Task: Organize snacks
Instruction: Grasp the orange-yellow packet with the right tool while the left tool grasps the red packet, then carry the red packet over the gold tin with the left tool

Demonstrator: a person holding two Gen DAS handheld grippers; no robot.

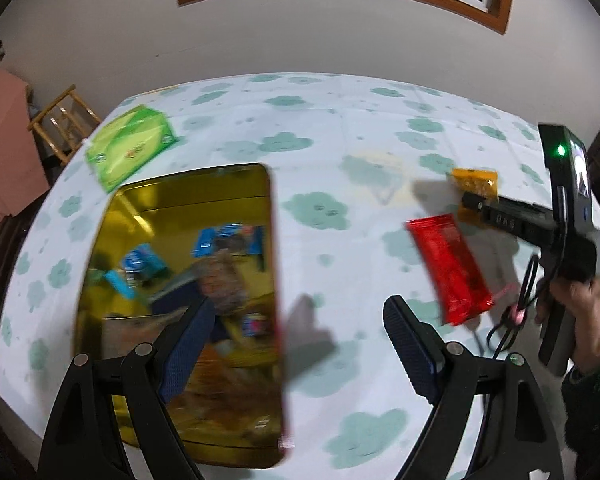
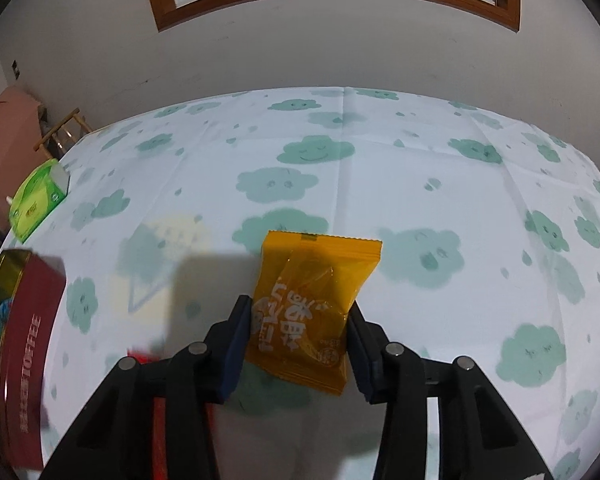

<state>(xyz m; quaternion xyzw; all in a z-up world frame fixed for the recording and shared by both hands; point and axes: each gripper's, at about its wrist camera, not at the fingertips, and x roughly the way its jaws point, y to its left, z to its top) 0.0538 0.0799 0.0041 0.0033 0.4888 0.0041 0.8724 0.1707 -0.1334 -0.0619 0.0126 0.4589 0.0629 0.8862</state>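
A red toffee tin (image 1: 278, 280) with a gold lining lies open on the left of the table, with several snack packets inside. My left gripper (image 1: 296, 344) is open and holds nothing; its left finger hangs over the tin's inside, its right finger over the cloth. A red snack packet (image 1: 448, 272) lies to the right of the tin. Beyond it, my right gripper (image 2: 300, 344) is shut on an orange snack packet (image 2: 312, 304), with a pad against each side edge. The packet rests low over the cloth. The tin (image 2: 28, 360) shows at the left edge of the right wrist view.
A green tissue box (image 1: 130, 148) sits at the table's far left corner. A wooden chair (image 1: 62, 120) stands beyond that corner. A hand (image 1: 572, 300) holds the right gripper's handle. The cloud-print tablecloth (image 2: 420, 160) stretches back to the wall.
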